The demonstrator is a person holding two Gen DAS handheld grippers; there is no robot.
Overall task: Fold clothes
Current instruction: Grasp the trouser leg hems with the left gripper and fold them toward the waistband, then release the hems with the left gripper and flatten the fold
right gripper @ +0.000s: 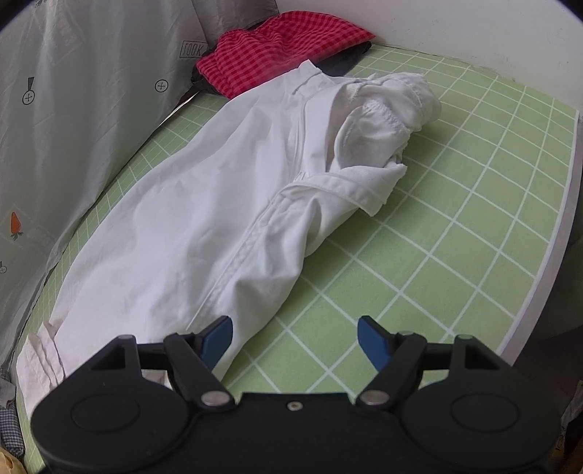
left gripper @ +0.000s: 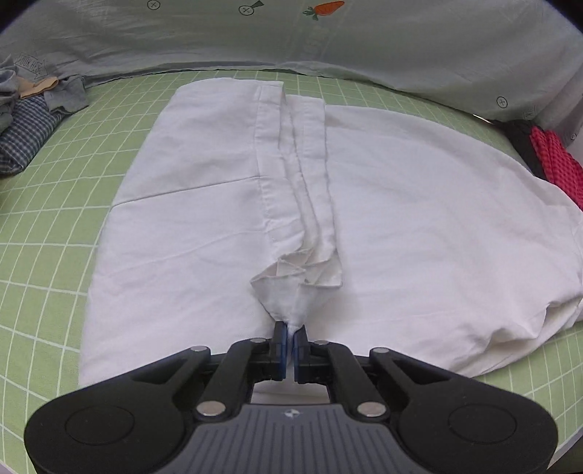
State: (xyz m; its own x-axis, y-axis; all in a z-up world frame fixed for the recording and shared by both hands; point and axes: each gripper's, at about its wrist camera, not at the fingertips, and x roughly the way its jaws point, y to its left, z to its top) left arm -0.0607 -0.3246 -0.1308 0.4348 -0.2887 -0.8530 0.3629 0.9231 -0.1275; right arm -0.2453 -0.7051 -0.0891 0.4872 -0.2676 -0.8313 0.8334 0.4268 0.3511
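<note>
A white shirt [left gripper: 204,218] lies spread on the green gridded mat [left gripper: 43,233], its button plackets running down the middle. My left gripper [left gripper: 290,330] is shut on a pinched corner of the shirt's hem, which bunches into a point at the blue pads. In the right wrist view the same white shirt [right gripper: 204,218] stretches away, with its collar and a crumpled sleeve [right gripper: 386,113] at the far end. My right gripper [right gripper: 295,333] stands open over the mat beside the shirt's near edge, nothing between its fingers.
A pale green quilt [left gripper: 364,40] with carrot prints lies behind the mat. Blue checked and grey clothes [left gripper: 22,124] are heaped at the left. A red checked garment [right gripper: 277,47] over something black lies at the far end, by a white wall [right gripper: 492,29].
</note>
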